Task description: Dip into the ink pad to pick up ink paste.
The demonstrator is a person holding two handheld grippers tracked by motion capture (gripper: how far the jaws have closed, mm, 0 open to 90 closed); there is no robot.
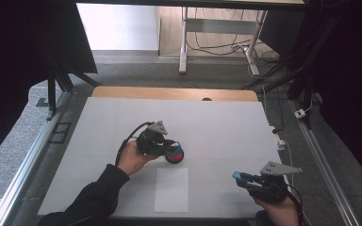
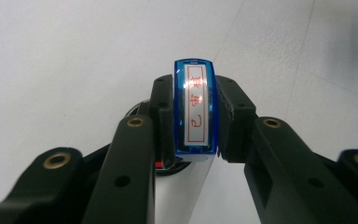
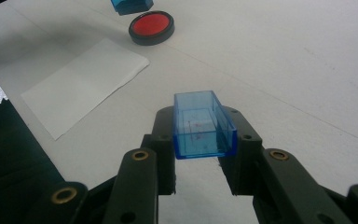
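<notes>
Now both grippers loaded, mid-table and near edge.
Left gripper (image 1: 168, 149) clamped on blue stamp (image 2: 195, 110), poised right over red ink pad (image 1: 175, 156); right gripper (image 1: 243, 179) pinching clear blue stamp cap (image 3: 202, 124) by front-right table (image 1: 217, 122) edge; paper sheet (image 1: 171, 189) between, open white surface beyond.
</notes>
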